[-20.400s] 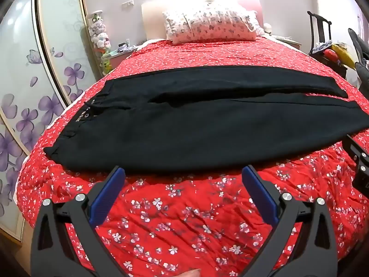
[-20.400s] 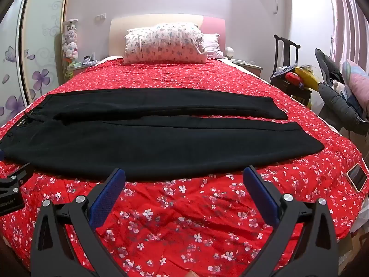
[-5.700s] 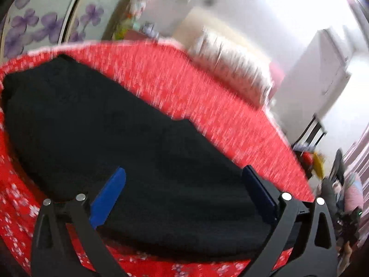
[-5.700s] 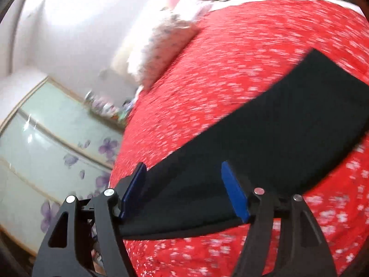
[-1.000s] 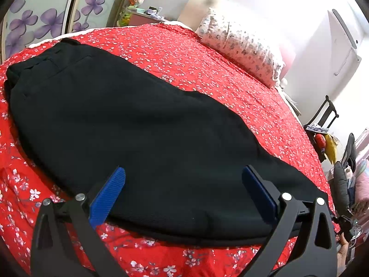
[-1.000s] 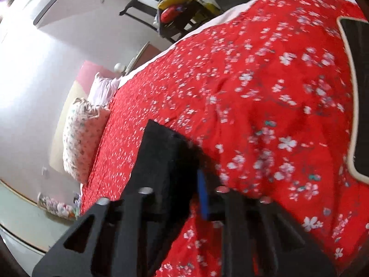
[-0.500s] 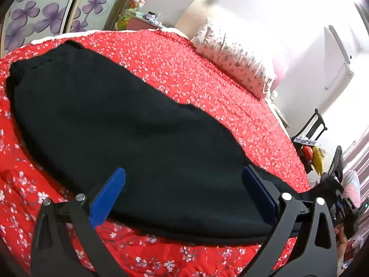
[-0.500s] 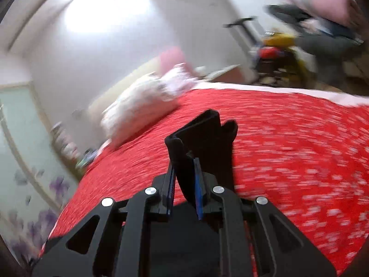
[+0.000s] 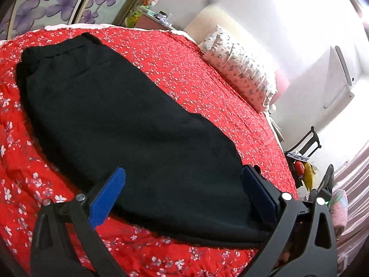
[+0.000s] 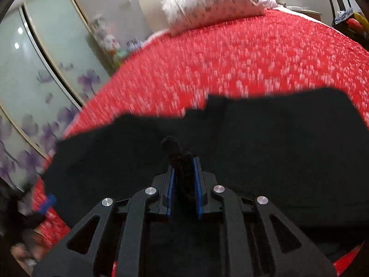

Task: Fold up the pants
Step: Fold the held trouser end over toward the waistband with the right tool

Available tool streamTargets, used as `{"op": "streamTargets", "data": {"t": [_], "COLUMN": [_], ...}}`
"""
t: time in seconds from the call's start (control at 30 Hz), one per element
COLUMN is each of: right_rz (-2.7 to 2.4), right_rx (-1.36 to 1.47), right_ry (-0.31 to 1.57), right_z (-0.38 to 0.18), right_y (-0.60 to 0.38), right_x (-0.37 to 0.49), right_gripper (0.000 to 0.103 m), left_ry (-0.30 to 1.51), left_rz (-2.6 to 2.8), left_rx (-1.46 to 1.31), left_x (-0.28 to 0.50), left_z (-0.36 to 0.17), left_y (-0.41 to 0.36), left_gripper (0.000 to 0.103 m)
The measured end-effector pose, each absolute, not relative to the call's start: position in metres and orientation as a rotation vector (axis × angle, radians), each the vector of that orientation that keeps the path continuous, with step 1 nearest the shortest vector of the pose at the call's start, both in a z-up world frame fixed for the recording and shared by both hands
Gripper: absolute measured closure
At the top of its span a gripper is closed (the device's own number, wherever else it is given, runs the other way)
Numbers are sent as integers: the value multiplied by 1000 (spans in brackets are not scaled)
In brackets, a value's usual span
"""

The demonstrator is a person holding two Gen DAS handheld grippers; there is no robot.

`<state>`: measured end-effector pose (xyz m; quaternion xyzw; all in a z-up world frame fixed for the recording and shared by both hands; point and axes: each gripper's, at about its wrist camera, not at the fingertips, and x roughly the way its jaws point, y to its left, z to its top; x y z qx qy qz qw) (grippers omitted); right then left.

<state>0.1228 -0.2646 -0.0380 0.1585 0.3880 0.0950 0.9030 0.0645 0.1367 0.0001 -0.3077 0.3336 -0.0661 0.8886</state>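
Note:
Black pants lie folded lengthwise on a red flowered bedspread, waistband at the upper left. My left gripper stands open just above the pants' near edge, nothing between its blue pads. In the right wrist view my right gripper is shut on a bunched fold of the leg end of the pants, carried over the rest of the black cloth. The picture there is blurred. Part of the left gripper shows at the lower left.
A flowered pillow lies at the head of the bed. A wardrobe with purple flower doors stands along one side. A black chair with clutter is past the far side, and a nightstand with toys is by the headboard.
My right gripper has swung fast across the bed with the leg end, from the foot side to over the pants, rolling as it went. The left gripper drifted slightly and stayed open.

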Motion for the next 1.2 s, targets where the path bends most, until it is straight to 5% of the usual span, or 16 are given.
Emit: {"op": "streamTargets", "data": {"t": [0.2,0.37,0.57,0.77,0.83,0.87,0.9,1.03,1.1,1.2], "right_rz": [273,345,327,361,386,411,432,508,533,562], "right_rx": [348,167,272,-2,-88,-98,-106,115,273,400], "right_ry": [659,835,760,869,881,893,903,856,845,1007], "right_z": [6,-26,-20,-42,-42,-44,-43,-24,-22,-52], "right_y": [-254,-204,-216,-177,-167,-165,-163,-181,-192,-194], "right_x": [116,126,119,112,103,100,98,97,101,118], "right_gripper": [87,87,87,86,79,60,53,50,39,36], "left_ry": [658,665,650,662,653,648,638,597,580,568], "left_rz": [-133,-130,-114,-106,-106,-103,-97,-77,-65,-45], "left_rx": [-622,-640,-643,-655,-652,-648,-639,-622,-621,-614], "left_x": [61,61,57,59,58,57,55,50,48,46], "left_z": [7,7,7,5,7,8,9,17,20,23], "left_y": [142,144,148,149,150,150,150,153,156,161], "left_gripper": [2,2,2,2,2,2,2,2,2,2]}}
